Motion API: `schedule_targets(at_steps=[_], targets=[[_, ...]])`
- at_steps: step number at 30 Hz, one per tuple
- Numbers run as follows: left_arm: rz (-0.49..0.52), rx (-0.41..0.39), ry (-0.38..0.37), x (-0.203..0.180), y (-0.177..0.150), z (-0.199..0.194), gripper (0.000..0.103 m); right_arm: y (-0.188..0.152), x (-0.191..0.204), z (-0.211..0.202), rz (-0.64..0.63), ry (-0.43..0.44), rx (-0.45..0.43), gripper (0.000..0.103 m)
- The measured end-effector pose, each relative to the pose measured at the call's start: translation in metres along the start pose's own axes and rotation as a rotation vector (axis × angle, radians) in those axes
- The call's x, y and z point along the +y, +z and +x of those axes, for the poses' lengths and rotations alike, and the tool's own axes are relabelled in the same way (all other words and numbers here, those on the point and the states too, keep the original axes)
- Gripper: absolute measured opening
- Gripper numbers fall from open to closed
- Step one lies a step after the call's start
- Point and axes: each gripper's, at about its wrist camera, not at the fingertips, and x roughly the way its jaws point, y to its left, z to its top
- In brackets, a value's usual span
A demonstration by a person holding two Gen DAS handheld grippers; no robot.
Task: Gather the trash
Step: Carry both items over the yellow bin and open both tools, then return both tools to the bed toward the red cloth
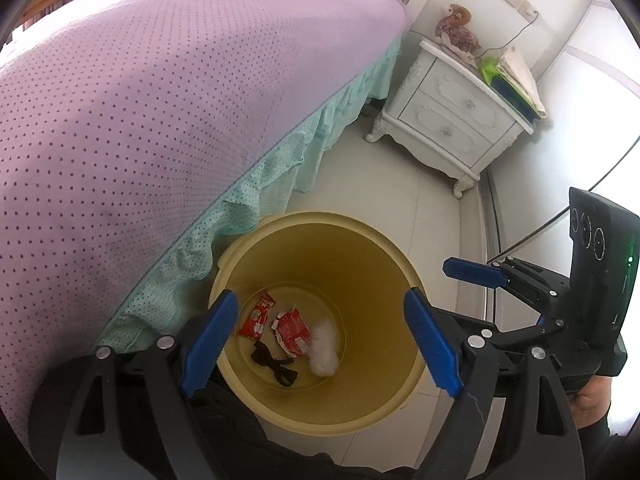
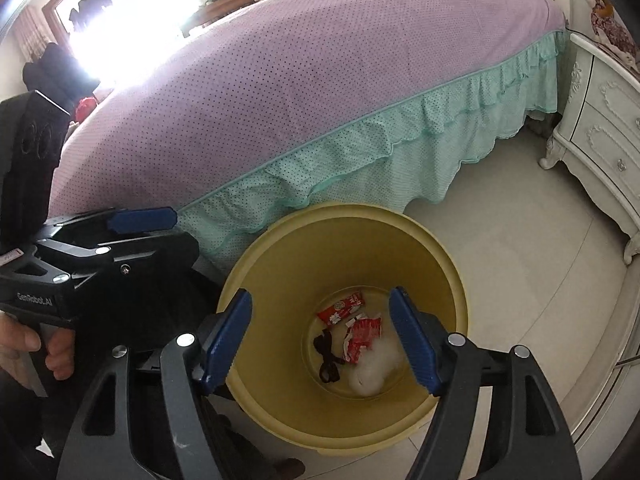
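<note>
A yellow bin (image 1: 372, 252) stands on the floor beside the bed; it also shows in the right wrist view (image 2: 280, 256). Inside lie two red wrappers (image 1: 258, 316) (image 2: 362, 336), a black strap (image 1: 276, 364) (image 2: 326, 360) and a white wad (image 1: 326, 346) (image 2: 376, 372). My left gripper (image 1: 320, 344) is open and empty above the bin's mouth. My right gripper (image 2: 320, 340) is open and empty above the bin too. In the left wrist view the right gripper's (image 1: 476, 272) blue finger shows at the right.
A bed with a purple dotted cover (image 1: 140, 100) and teal frill (image 2: 360, 168) stands left of the bin. A white nightstand (image 1: 452, 120) with a plush toy (image 1: 456, 26) and papers stands at the back right. Pale tiled floor (image 2: 520, 248) surrounds the bin.
</note>
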Motion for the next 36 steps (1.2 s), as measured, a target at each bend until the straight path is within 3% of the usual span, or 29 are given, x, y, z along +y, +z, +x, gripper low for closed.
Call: schedule_targets(at_steps=[5, 12, 21, 31, 36], targets=[[0.000, -0.028, 0.018, 0.002, -0.001, -0.010, 0.084, 0.007, 0.009, -0.009, -0.021, 0.005, -0.032, 0.069], [-0.024, -0.134, 0.123, 0.015, -0.004, -0.058, 0.090, 0.030, 0.051, -0.026, -0.127, 0.012, -0.136, 0.086], [-0.134, -0.318, 0.278, 0.065, -0.020, -0.155, 0.097, 0.065, 0.128, -0.041, -0.266, 0.136, -0.295, 0.088], [-0.320, -0.471, 0.545, 0.141, -0.066, -0.257, 0.099, 0.103, 0.260, -0.027, -0.437, 0.343, -0.363, 0.095], [-0.437, -0.526, 0.656, 0.178, -0.098, -0.300, 0.099, 0.113, 0.315, -0.011, -0.452, 0.458, -0.363, 0.095]])
